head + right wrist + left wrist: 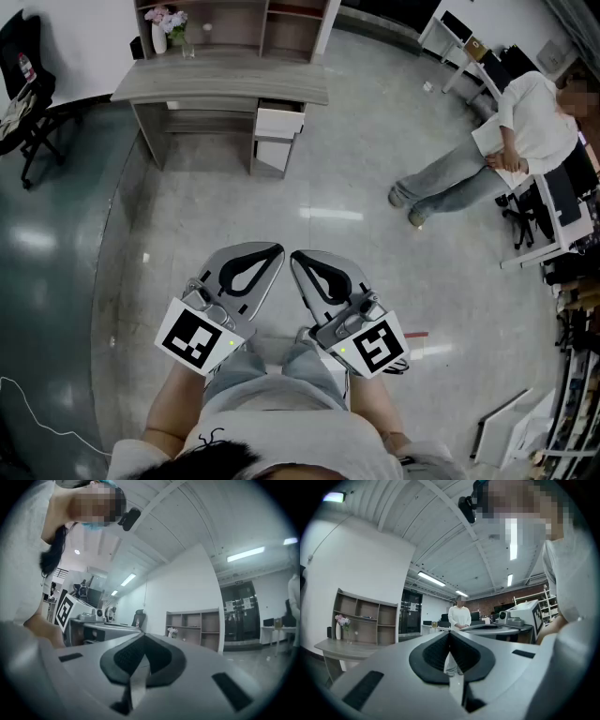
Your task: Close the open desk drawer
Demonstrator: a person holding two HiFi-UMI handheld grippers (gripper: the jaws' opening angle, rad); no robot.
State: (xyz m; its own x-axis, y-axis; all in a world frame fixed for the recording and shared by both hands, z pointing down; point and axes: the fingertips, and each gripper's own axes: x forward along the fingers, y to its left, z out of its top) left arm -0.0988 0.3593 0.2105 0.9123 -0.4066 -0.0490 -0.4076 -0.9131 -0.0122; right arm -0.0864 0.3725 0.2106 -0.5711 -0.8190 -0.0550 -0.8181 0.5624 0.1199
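Step in hand: approach, pushing not yet begun. Drawer (279, 122) stands pulled out under the desk's (220, 82) right end, well apart from the operator. Left gripper (269, 254) and right gripper (300, 260): jaws together, nothing held. Next, likely: walk up, press drawer front squarely inward.
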